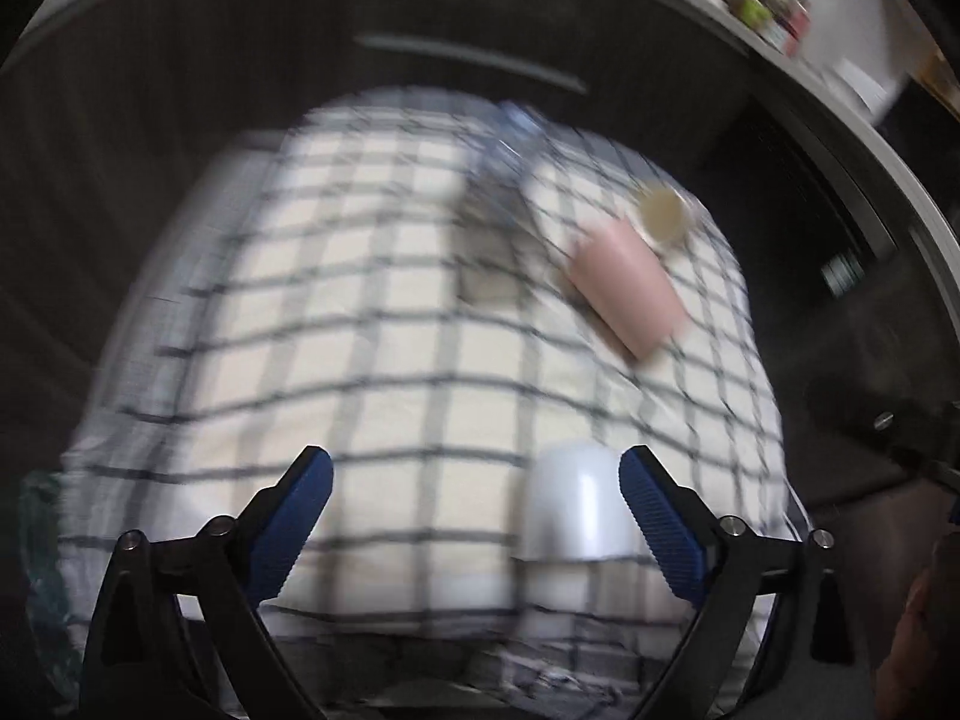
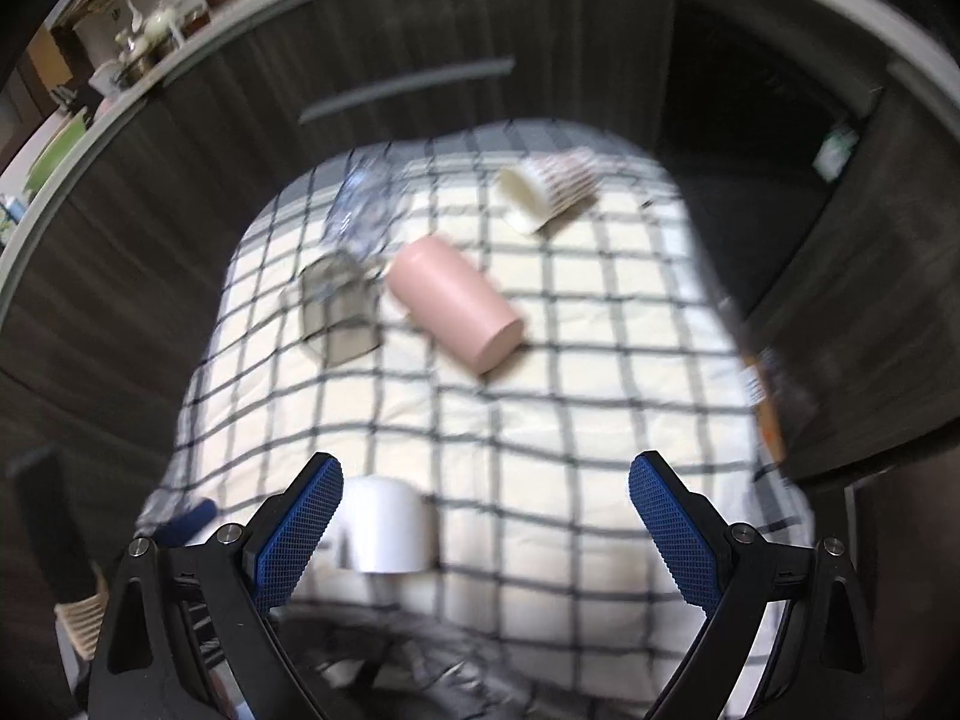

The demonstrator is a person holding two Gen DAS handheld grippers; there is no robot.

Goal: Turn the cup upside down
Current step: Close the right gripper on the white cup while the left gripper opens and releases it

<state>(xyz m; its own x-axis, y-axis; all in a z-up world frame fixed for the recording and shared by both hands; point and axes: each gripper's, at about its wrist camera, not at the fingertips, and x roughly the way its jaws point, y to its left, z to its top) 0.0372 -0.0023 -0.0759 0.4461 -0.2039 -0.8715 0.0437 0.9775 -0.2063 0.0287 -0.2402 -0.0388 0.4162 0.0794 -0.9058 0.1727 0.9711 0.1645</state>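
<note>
Both claws wide, empty: left claw (image 1: 474, 510), right claw (image 2: 485, 516). White cup (image 2: 384, 531) looks light, rigid, slippery; grip across sidewall.

Motion-blurred clear bottle (image 1: 507, 162); striped cup (image 2: 552, 189) indistinct; shelf clutter (image 1: 774, 6) unreadable

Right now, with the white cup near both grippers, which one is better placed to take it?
Left, probably. The white cup stands upside down between the open left gripper fingers, hard by the right-hand finger. For the open right gripper the cup sits off-centre, partly behind its left finger.
</note>
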